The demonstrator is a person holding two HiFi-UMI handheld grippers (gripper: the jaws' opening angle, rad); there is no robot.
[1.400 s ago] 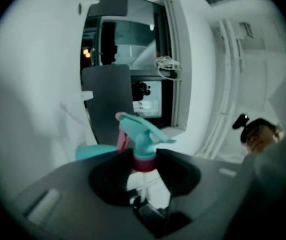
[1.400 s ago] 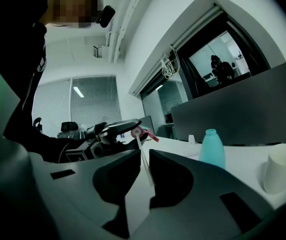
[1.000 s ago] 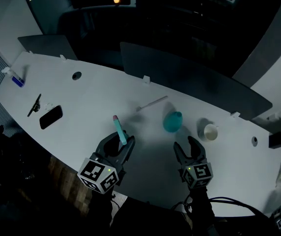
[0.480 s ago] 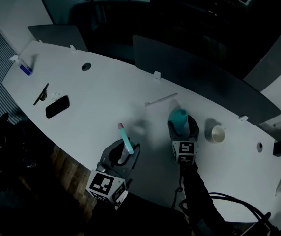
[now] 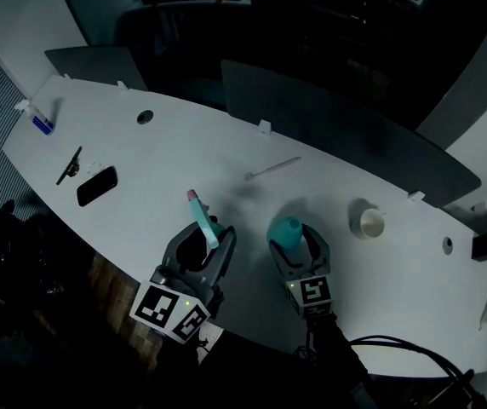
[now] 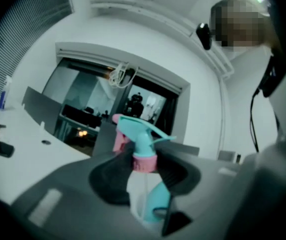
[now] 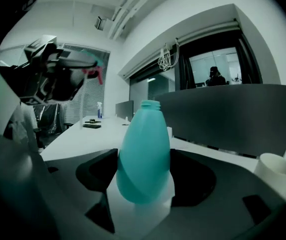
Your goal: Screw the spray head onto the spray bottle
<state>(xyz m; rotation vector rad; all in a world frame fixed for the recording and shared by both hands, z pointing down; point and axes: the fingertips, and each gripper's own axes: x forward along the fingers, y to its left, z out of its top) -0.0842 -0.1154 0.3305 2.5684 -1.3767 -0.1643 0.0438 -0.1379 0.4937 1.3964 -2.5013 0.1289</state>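
Observation:
A teal spray head [image 5: 201, 218] with a pink collar and pink nozzle stands up between the jaws of my left gripper [image 5: 205, 233], which is shut on its collar [image 6: 144, 163]. The teal spray bottle [image 5: 284, 229] is upright with its threaded neck open [image 7: 150, 105]. My right gripper [image 5: 295, 239] sits around the bottle's lower body [image 7: 144, 164]. Its jaws are closing and the pads touch both sides of the bottle. The right gripper view shows the left gripper with the spray head [image 7: 89, 66] at upper left, above and apart from the bottle.
A white cup [image 5: 368, 222] stands right of the bottle on the white table [image 5: 158, 156]. A thin white tube [image 5: 272, 168] lies behind. A black phone [image 5: 96, 185], a dark tool [image 5: 69, 166] and a small bottle [image 5: 39, 123] lie far left. Dark dividers [image 5: 337, 130] line the far edge.
The right gripper went forward around the teal bottle, then came back toward me and the left gripper with the bottle between its jaws. The left gripper keeps its hold on the spray head.

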